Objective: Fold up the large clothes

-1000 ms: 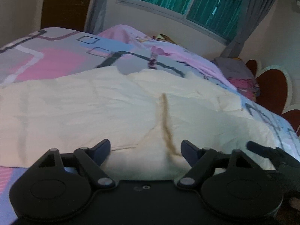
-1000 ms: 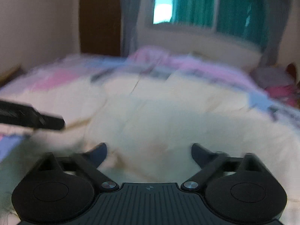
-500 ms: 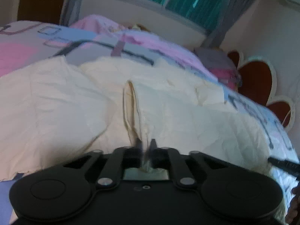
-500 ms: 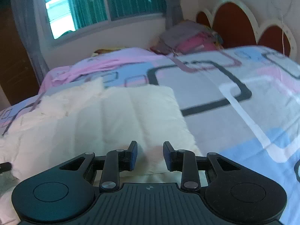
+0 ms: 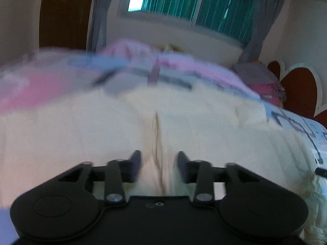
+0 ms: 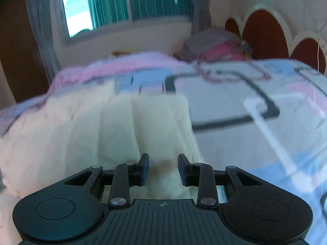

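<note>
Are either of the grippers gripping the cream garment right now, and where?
Cannot be told. The cream garment lies between both grippers' jaws: left gripper opening over its centre crease, right gripper at its near right corner.

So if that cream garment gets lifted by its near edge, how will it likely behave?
The cream garment looks floppy: it lies creased, following the bed, so it should drape and sag. Its ridges bunch near the right gripper, so folds may shift. Probably light.

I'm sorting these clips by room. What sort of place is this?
Most likely a home bedroom. A bed with a patterned pink and blue cover fills the view, with a scalloped headboard against the wall and a curtained window behind. A cream garment lies spread on the bed.
</note>
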Action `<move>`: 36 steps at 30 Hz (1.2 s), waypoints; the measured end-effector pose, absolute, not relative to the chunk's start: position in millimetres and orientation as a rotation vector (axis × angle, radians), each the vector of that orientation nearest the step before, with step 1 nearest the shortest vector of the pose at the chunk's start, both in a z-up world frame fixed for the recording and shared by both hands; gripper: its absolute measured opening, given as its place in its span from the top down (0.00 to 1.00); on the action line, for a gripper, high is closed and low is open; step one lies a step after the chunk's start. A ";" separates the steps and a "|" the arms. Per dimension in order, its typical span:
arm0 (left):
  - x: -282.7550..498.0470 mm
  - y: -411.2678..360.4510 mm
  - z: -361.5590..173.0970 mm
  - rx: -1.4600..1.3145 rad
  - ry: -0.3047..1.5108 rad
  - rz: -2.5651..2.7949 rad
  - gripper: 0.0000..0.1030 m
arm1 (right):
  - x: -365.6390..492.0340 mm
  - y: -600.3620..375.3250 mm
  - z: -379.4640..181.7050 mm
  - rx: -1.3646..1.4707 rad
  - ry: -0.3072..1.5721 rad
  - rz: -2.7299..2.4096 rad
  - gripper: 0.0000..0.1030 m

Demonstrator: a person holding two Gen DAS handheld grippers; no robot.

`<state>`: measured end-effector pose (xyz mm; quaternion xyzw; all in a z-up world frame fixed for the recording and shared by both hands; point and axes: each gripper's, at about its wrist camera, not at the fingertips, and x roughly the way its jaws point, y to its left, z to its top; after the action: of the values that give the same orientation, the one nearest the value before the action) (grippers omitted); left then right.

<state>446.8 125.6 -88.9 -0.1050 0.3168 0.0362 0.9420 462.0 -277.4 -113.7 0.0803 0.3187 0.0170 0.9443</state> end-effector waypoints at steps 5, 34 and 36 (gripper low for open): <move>483.2 97.3 -80.0 -0.115 0.615 -0.036 0.59 | 520.9 -289.6 -103.7 0.198 0.629 0.046 0.70; 477.5 77.8 -129.8 -0.058 0.760 -0.073 0.45 | 502.5 -283.6 -148.6 0.119 0.796 0.086 0.69; 479.4 77.6 -128.3 -0.053 0.767 -0.067 0.45 | 503.5 -279.5 -147.0 0.099 0.800 0.078 0.69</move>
<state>479.4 77.6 -128.3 -0.0259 0.3739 -0.0326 0.9265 503.5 -279.5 -147.0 0.0480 0.3893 0.0380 0.9191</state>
